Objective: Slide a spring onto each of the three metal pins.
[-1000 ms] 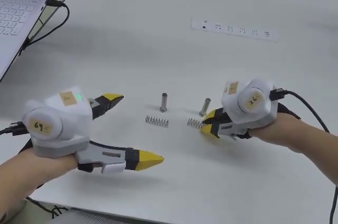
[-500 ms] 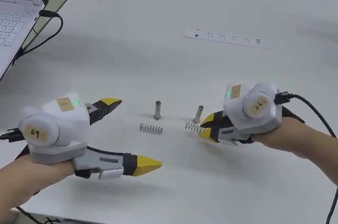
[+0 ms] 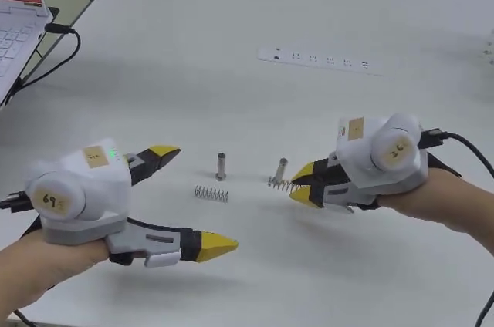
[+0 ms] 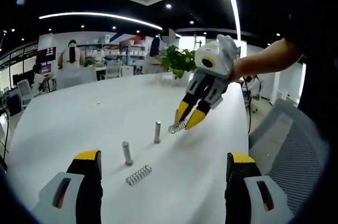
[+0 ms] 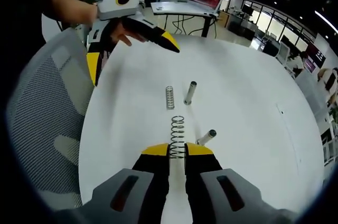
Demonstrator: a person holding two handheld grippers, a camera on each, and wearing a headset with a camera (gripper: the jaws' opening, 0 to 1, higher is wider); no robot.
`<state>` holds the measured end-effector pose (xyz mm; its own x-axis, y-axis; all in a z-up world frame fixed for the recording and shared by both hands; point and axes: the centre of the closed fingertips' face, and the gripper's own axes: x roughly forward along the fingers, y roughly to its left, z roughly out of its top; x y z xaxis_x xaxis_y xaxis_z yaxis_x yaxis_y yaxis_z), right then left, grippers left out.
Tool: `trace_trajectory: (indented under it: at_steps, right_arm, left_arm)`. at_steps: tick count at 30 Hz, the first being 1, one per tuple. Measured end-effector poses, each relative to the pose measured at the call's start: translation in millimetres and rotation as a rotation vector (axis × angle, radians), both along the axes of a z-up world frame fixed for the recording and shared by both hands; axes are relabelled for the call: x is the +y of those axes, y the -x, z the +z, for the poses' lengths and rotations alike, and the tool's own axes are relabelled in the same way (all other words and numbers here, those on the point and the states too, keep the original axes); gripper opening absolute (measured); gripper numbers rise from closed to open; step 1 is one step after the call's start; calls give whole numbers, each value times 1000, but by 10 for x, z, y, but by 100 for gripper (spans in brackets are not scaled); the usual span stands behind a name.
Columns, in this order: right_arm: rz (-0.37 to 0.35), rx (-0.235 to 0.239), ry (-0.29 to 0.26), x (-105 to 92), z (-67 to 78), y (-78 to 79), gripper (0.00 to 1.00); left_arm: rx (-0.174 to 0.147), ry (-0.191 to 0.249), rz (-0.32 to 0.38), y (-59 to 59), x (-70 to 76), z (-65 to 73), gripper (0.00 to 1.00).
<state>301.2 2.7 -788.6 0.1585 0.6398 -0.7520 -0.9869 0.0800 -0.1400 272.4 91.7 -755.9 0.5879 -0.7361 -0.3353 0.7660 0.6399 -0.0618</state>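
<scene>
Your right gripper (image 3: 299, 184) is pinching the held spring (image 5: 177, 134) by one end. Its jaws are standing almost closed, with only the coil's width between the yellow tips. The rest of the coil is sticking straight out ahead of them. In the head view the free end is hanging just beside the right-hand pin (image 3: 281, 170), low against its shaft, and I cannot tell whether the two are touching. The coil is not threaded over the pin. In the right gripper view that pin is showing just to the right of the coil, close to the tips.

Your left gripper (image 4: 163, 158) is gripping nothing, and its jaws are spread wide over the table (image 3: 231, 72). The loose spring (image 3: 211, 193) is lying flat on the table, ahead of those open jaws and between them. It is lying near the foot of the left-hand pin (image 3: 221, 166), which is standing upright and apart from it.

Against a second ago, your right gripper is sitting a little farther back from the right-hand pin, so less of the coil is reaching past it. Your left gripper is staying as wide open as before. The loose spring and both pins are keeping their places relative to one another. The overall shift in the head view is coming from your head moving.
</scene>
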Motion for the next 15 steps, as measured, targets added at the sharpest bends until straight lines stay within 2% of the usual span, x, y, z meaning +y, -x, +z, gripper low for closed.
trace_trajectory:
  at_steps: [6, 11, 14, 15]
  right_arm:
    - [31, -12, 12, -27, 57, 84, 8]
    - [40, -12, 14, -44, 85, 137, 8]
    - [49, -16, 14, -37, 111, 167, 8]
    - [53, -18, 15, -37, 122, 180, 8]
  left_arm:
    - [-16, 1, -23, -5, -62, 36, 93]
    - [-34, 7, -52, 22, -143, 86, 85]
    - [-37, 9, -75, 47, -208, 91, 82]
    - [-28, 10, -94, 71, -250, 81, 80]
